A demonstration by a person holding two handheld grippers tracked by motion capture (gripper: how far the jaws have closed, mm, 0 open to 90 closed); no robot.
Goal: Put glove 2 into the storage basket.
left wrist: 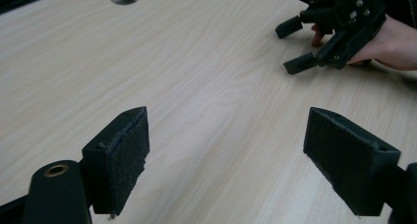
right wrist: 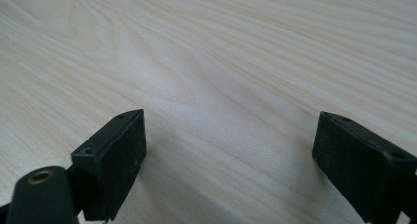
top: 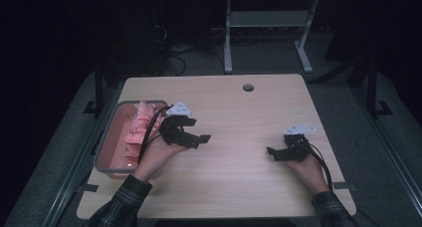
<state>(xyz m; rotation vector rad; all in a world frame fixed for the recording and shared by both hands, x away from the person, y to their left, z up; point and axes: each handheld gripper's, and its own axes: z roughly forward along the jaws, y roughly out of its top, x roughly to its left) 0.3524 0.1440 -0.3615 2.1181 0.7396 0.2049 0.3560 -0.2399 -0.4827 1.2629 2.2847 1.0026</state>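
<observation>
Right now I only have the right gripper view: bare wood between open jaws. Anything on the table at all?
Observer: Yes. A grey bin with pink crumpled stuff in it sits at the table's left edge.
Operator: Where's the left gripper?
Observer: The left gripper is just right of the bin, jaws open, holding nothing.
Operator: Anything between the two grippers?
Observer: No. The right gripper points toward the left one, with bare table between them.

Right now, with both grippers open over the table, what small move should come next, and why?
Probably swing the left gripper back to the bin and down onto the pink cloth. Both grippers are open and hold nothing, the cloth lies in the bin beside the left hand, and the right gripper is far across the table.
</observation>
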